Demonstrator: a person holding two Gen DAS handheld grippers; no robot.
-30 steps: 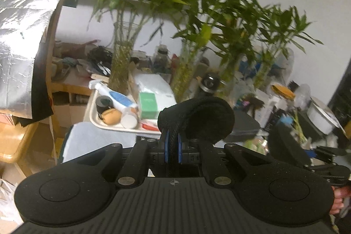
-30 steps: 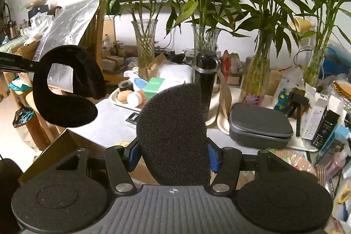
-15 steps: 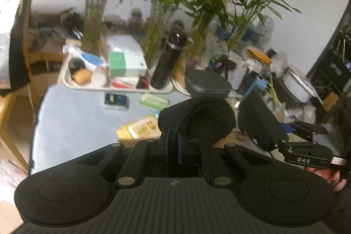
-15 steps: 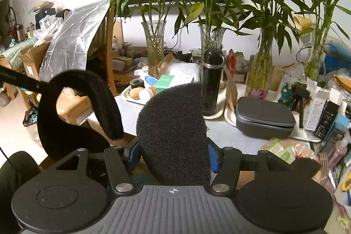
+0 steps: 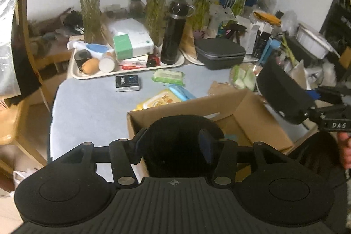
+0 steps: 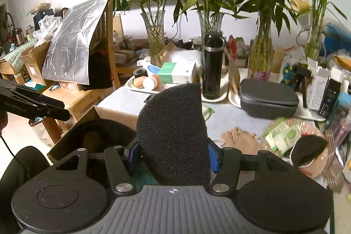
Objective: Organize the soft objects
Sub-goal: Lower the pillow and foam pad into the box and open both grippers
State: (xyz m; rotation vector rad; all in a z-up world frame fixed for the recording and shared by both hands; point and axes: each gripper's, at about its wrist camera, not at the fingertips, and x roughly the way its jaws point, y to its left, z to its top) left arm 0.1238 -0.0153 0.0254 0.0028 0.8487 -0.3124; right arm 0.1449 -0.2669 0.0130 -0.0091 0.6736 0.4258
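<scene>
My left gripper (image 5: 173, 146) is open above the open cardboard box (image 5: 258, 122). A black curved soft pad (image 5: 182, 137) sits between its spread fingers, at the box's near side; whether it still touches them I cannot tell. The same pad shows in the right wrist view (image 6: 96, 135), in the box. My right gripper (image 6: 173, 150) is shut on a dark grey half-round foam piece (image 6: 173, 124), held upright beside the box. That foam also shows in the left wrist view (image 5: 280, 98).
The blue table (image 5: 92, 106) carries a white tray (image 5: 129, 74) of small items, a black bottle (image 5: 173, 32), a grey case (image 5: 219, 52), wipe packs (image 5: 169, 77) and glass vases of bamboo (image 6: 155, 34). More soft items lie right of the box (image 6: 307, 150).
My left gripper has tipped down over the box and opened, its fingers spreading from around the black pad. My right gripper came closer to the box with the foam.
</scene>
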